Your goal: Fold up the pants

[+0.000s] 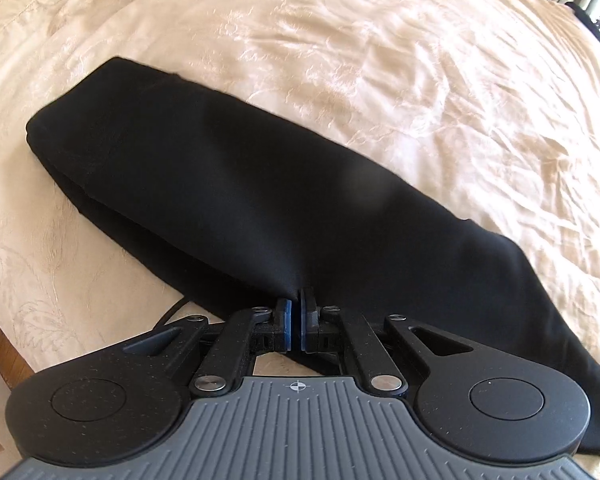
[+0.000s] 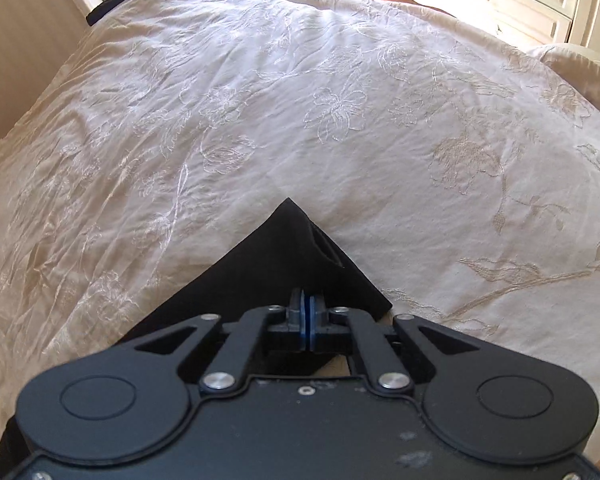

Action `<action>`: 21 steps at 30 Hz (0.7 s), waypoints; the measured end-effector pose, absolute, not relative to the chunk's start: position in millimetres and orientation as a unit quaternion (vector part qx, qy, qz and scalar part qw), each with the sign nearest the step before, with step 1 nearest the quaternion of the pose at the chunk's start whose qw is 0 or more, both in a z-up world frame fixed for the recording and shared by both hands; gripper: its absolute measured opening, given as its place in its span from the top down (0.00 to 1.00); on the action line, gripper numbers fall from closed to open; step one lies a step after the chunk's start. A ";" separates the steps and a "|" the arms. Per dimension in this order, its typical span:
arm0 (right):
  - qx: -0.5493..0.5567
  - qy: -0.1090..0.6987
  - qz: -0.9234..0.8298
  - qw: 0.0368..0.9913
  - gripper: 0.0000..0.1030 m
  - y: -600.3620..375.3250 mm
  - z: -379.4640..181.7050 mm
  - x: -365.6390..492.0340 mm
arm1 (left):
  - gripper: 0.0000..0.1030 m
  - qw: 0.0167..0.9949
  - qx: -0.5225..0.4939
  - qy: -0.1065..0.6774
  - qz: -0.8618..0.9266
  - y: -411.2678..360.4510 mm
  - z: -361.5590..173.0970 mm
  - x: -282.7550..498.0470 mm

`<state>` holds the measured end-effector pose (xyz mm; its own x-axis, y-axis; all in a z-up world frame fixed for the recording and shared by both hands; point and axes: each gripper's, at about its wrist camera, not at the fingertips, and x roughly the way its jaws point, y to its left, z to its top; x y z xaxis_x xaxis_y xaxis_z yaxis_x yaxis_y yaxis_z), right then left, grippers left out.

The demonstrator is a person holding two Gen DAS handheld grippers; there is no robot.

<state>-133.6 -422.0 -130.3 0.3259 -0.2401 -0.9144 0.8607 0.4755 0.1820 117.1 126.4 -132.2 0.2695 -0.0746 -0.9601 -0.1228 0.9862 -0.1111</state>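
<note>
Pants (image 1: pixel 228 184), black soft cloth, lie lengthwise-folded on cream embroidered bedspread (image 1: pixel 420 80). Left gripper (image 1: pixel 296 312) pinches near edge; right gripper (image 2: pixel 309 316) clamped on a corner. Likely light, limp, droopy; edges and corners are best to grip.

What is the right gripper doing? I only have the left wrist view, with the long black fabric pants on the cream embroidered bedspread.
Observer: The right gripper is shut on a pointed corner of the black fabric pants, pads pressed together over the cloth.
Operator: Is that corner flat on the bed?
Observer: Its tip lies on the cream embroidered bedspread; just right of it a pocket-like slit gapes open.
Operator: Anything beyond the bed on that side?
Observer: A white chest of drawers stands past the far edge, in bright light.
</note>
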 end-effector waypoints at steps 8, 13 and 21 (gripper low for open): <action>0.350 0.471 -0.385 0.712 0.97 -424.3 -152.5 -138.5 | 0.94 0.790 -0.048 0.611 0.010 111.2 -155.0 116.5; 0.347 0.480 -0.387 0.707 0.96 -425.7 -156.7 -133.7 | 0.91 0.790 -0.062 0.610 0.010 101.8 -157.0 110.3; 0.339 0.492 -0.389 0.702 0.94 -426.1 -156.0 -130.2 | 0.89 0.772 -0.033 0.634 0.014 99.6 -140.5 91.6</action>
<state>-130.1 -426.1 -156.0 0.2140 -0.2125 -0.9534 0.8790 0.4677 0.0930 91.6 99.6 -140.5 0.1953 -0.0199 -0.9805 -0.0626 0.9975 -0.0327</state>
